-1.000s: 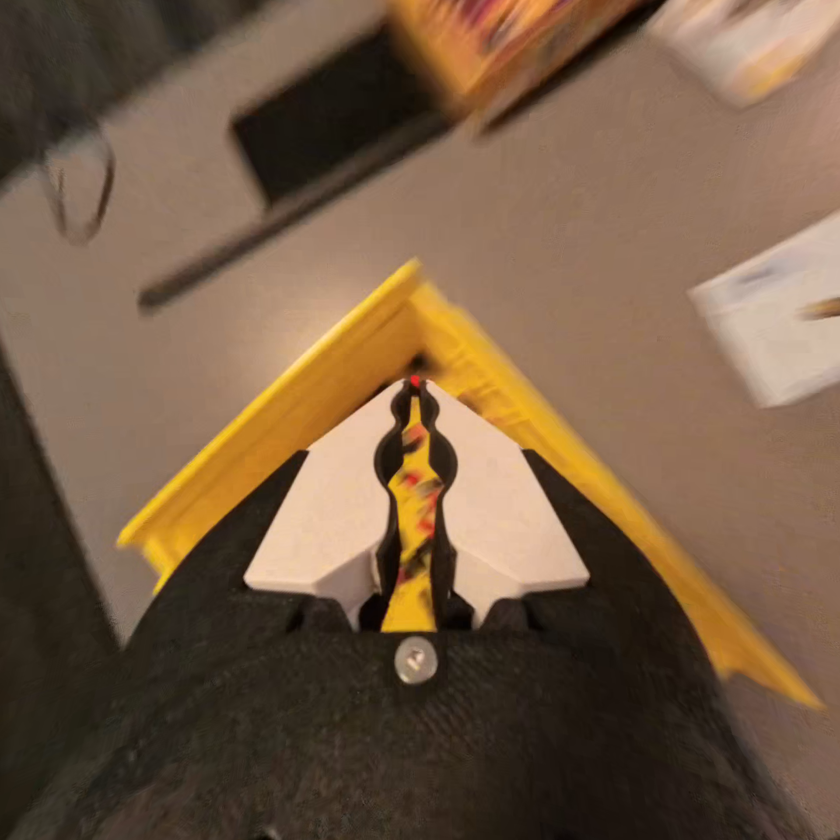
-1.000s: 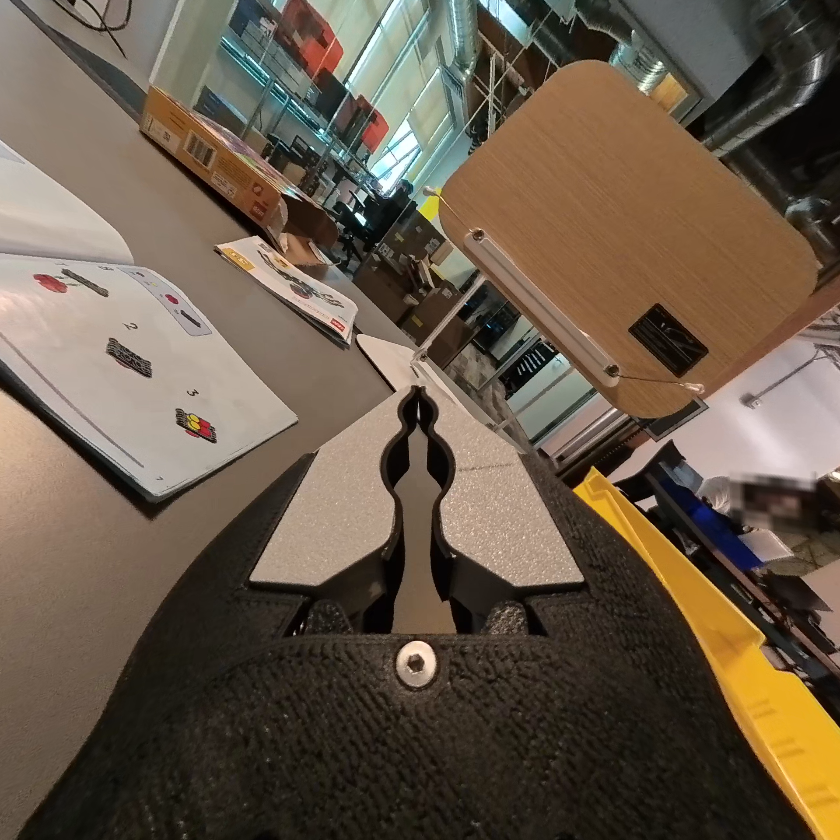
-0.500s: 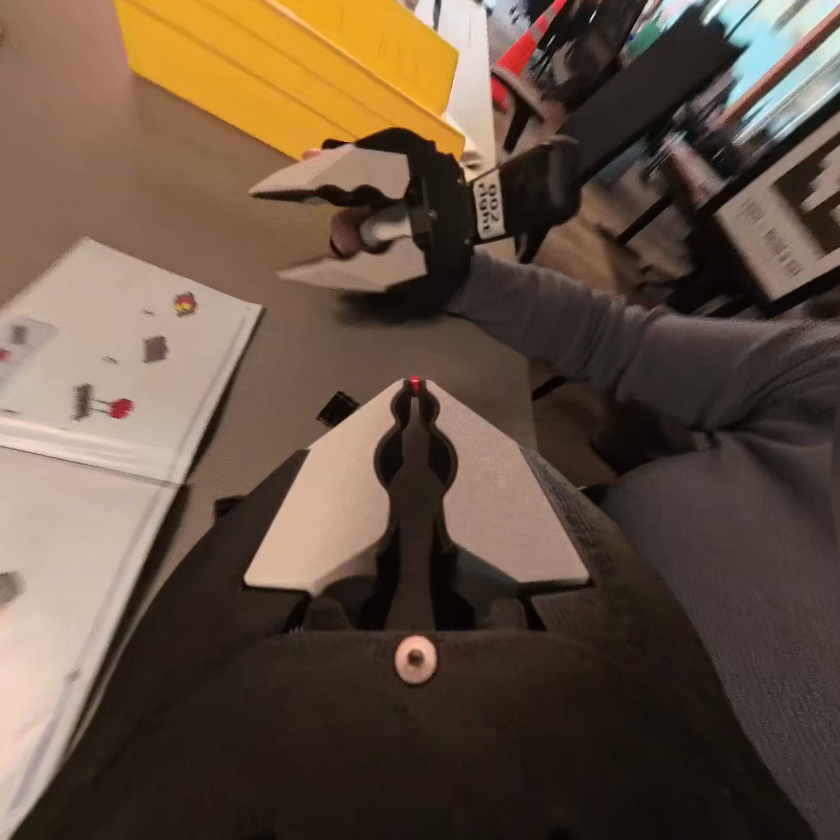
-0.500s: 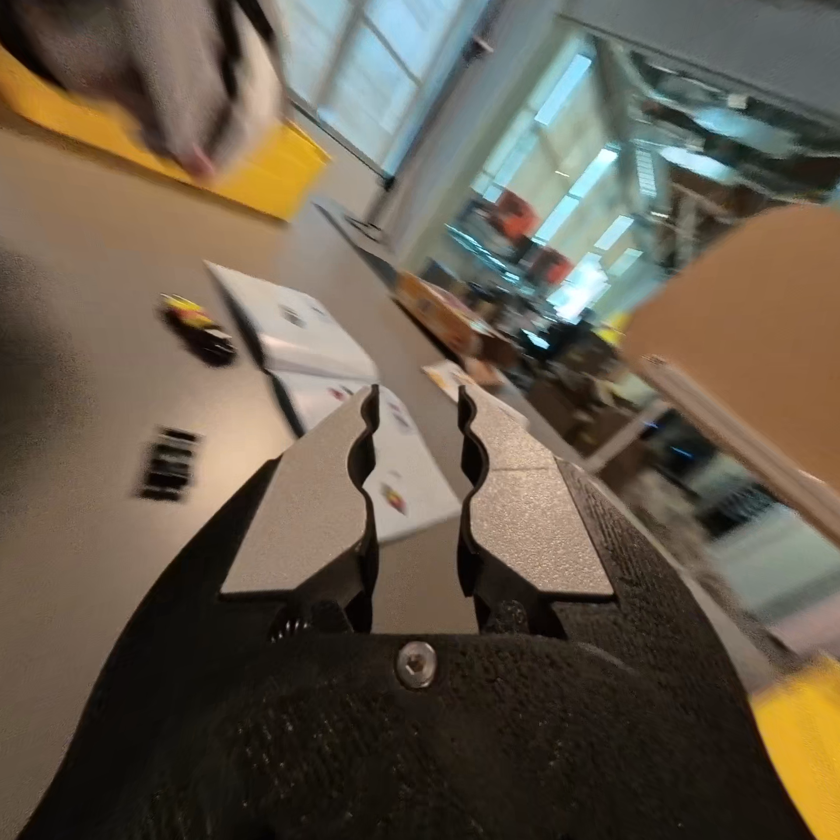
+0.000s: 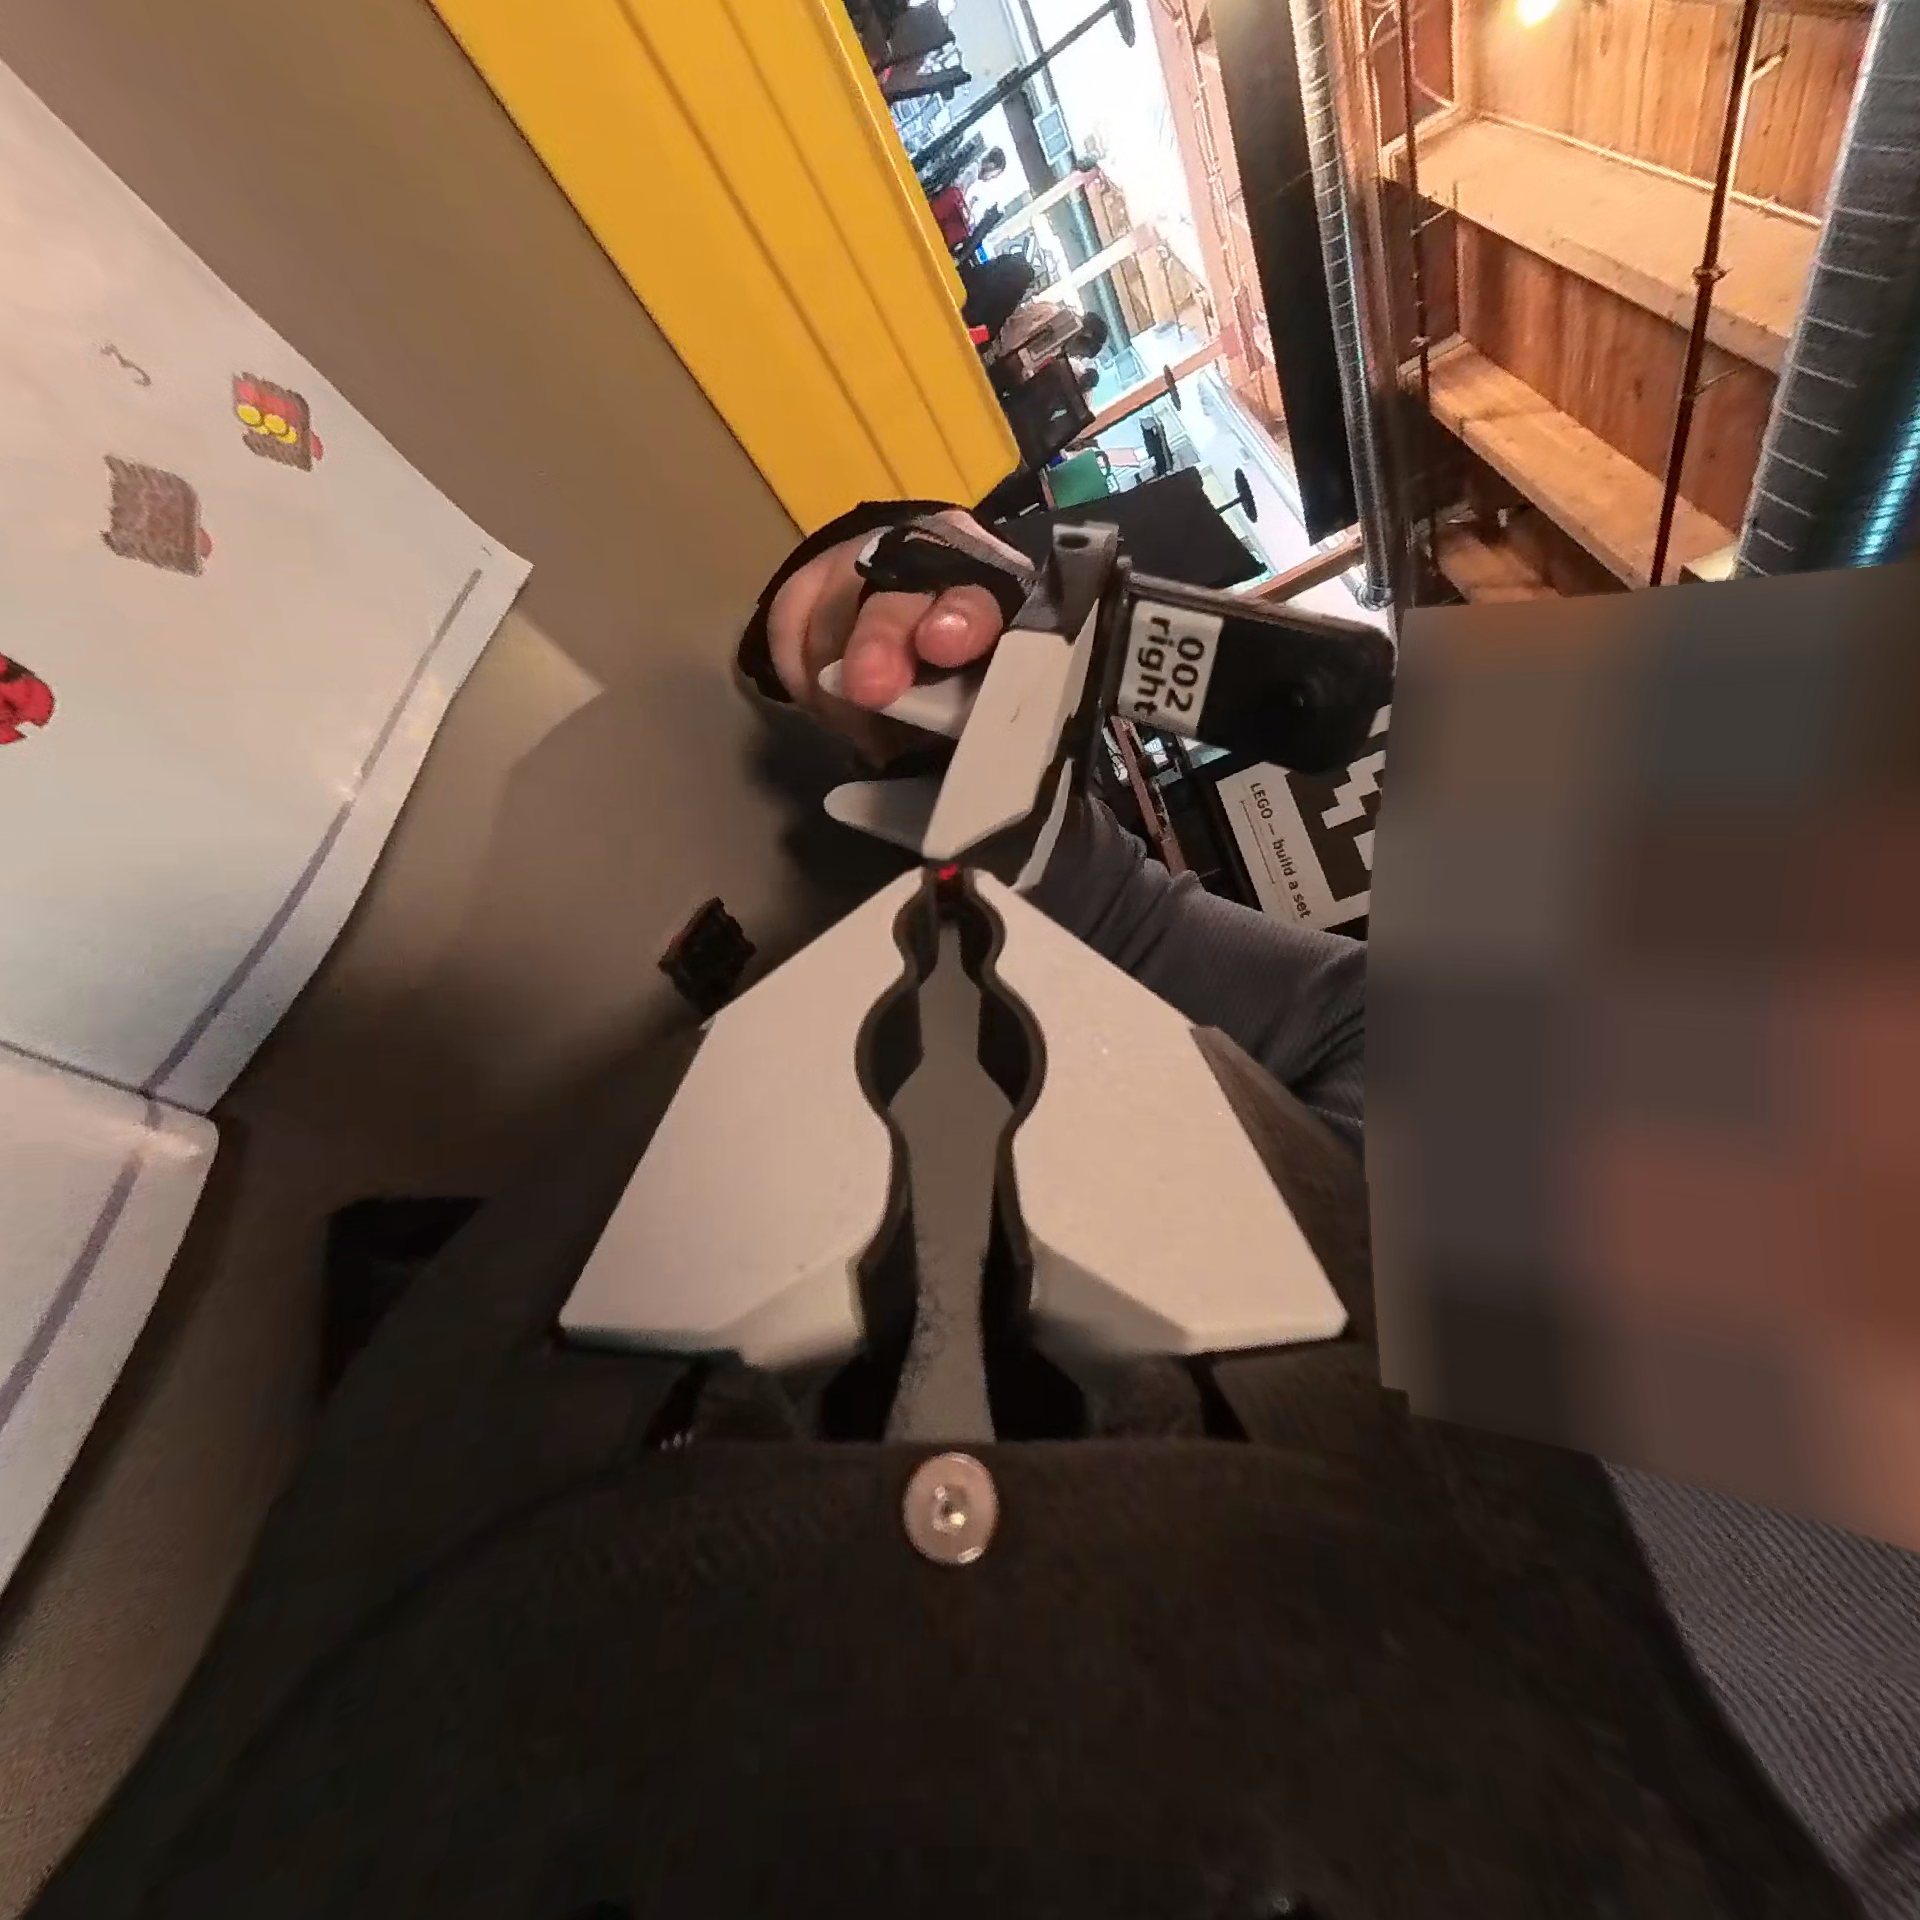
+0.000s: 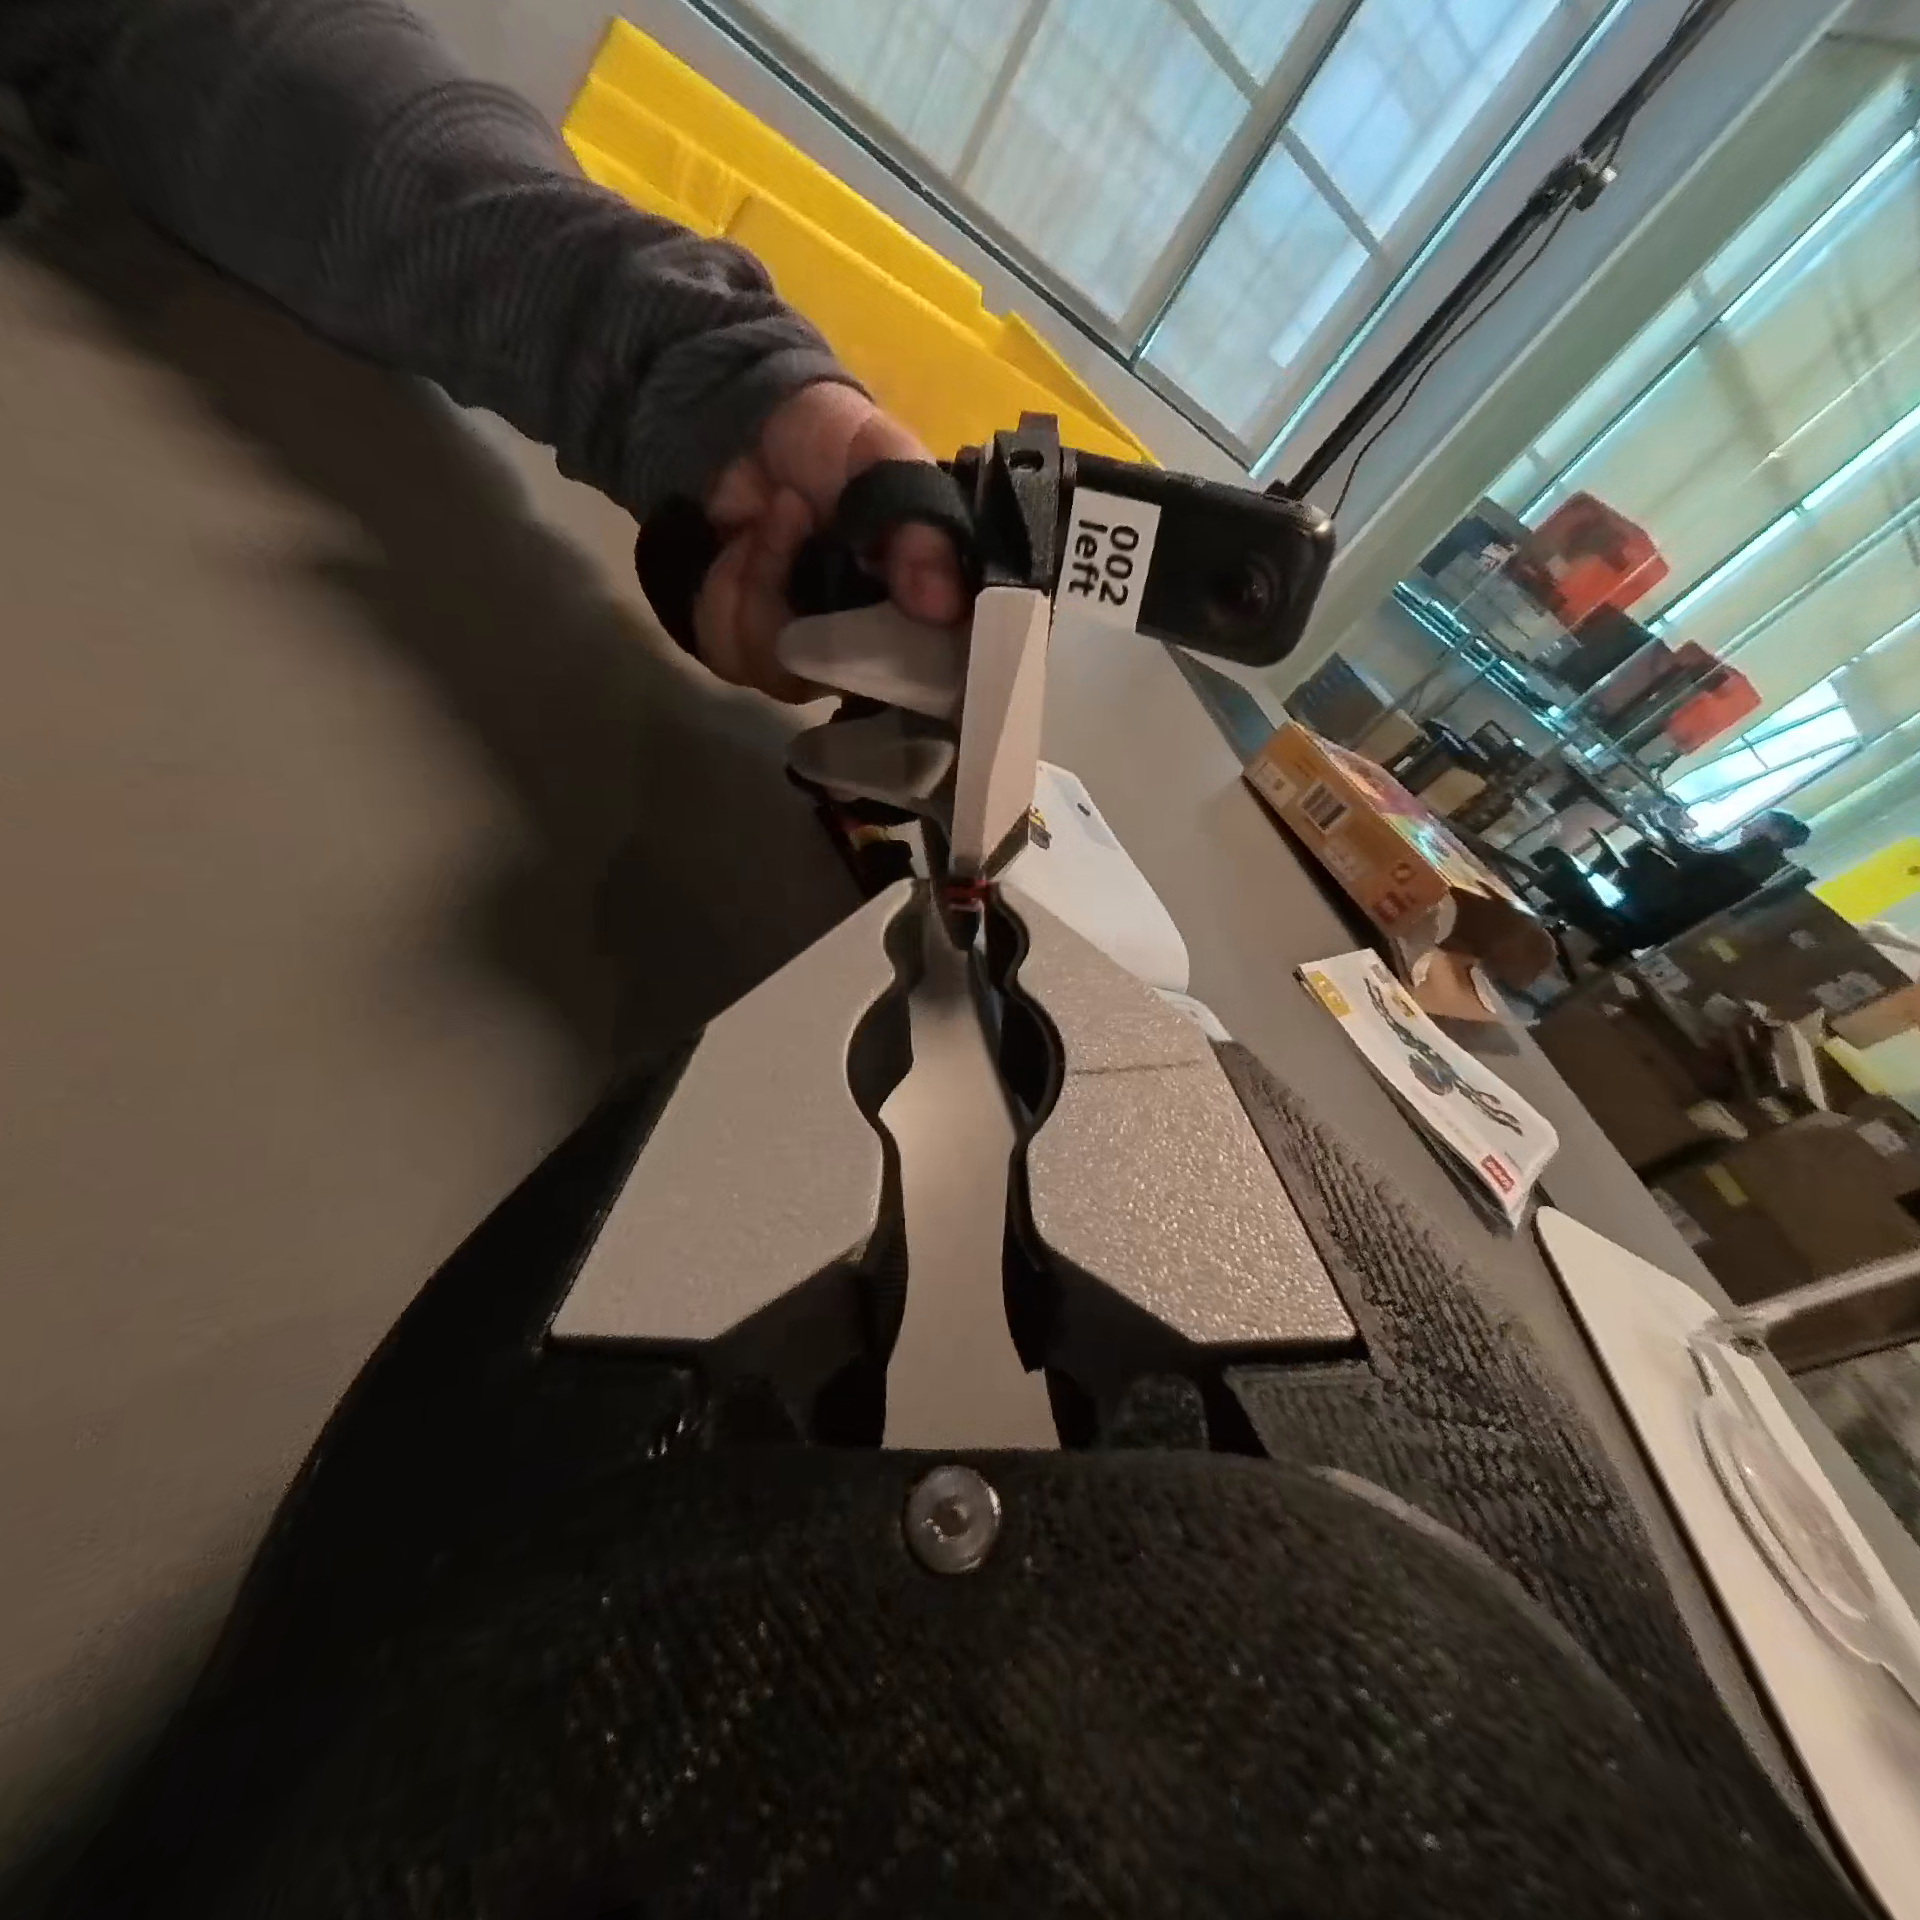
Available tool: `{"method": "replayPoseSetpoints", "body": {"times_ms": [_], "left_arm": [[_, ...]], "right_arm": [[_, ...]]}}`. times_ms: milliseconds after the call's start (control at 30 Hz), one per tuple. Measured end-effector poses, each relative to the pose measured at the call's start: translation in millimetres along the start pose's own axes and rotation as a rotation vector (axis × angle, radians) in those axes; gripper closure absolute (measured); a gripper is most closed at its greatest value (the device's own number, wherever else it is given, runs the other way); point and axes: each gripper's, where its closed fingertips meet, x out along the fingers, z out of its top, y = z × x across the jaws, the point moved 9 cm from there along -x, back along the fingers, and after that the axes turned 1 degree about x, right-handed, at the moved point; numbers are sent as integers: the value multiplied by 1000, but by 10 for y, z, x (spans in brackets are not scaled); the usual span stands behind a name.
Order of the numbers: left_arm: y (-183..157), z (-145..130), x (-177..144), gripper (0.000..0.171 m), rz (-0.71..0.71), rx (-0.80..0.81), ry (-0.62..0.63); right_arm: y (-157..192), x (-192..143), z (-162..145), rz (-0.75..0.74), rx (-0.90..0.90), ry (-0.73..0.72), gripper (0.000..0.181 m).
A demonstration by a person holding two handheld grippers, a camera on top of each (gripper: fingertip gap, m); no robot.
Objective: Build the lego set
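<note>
Your left gripper (image 5: 948, 883), grey-fingered with a black body, has its jaws pinched nearly together on a tiny red lego piece (image 5: 948, 884) right at the tips. Your right gripper (image 6: 956, 896) meets it tip to tip above the grey-brown tabletop (image 5: 436, 260); its jaws are drawn in narrow as well, and in the right wrist view the small red piece sits at the point where the two sets of tips meet — whether the right jaws also press on it, you cannot tell from here. Each gripper is carried in one of your hands, strapped in black, with a grey knitted sleeve (image 6: 436, 239) behind the left one. On the table just beside your left fingertips lies a small black lego piece (image 5: 710, 948) with a touch of red, untouched. To its left the open white instruction booklet (image 5: 187, 665) lies flat, showing printed building steps. A long yellow plastic bin (image 5: 748, 229) stands farther back. In the right wrist view an orange cardboard set box (image 6: 1351, 831) lies opened on the table, with a second thin printed booklet (image 6: 1434, 1081) near it — both well apart from the grippers.
</note>
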Motion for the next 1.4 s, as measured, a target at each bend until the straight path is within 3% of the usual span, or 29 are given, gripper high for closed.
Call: {"method": "replayPoseSetpoints", "body": {"times_ms": [267,367,433,567,733,833,933,1200,1400], "left_arm": [[38,-8,-3,170,32,6,-3],[4,30,-48,145,105,102,-32],[-30,42,-78,140,211,231,-29],[-68,-19,24,122,422,535,86],[18,-122,235,109,509,711,309],[65,-162,321,109,552,856,471],[75,-165,370,117,540,924,503],[41,-195,330,129,490,889,524],[-75,-285,383,133,476,839,612]], "right_arm": [[-15,20,-39,6,12,43,176],[-101,-66,-115,9,40,133,176],[-158,-144,-222,79,145,246,176],[-196,-261,-426,147,269,415,175],[-196,-305,-474,176,329,469,175],[-191,-318,-482,187,347,487,175],[-193,-323,-487,186,349,487,175],[-216,-323,-502,150,329,491,175],[-235,-309,-509,109,305,487,175]]}}
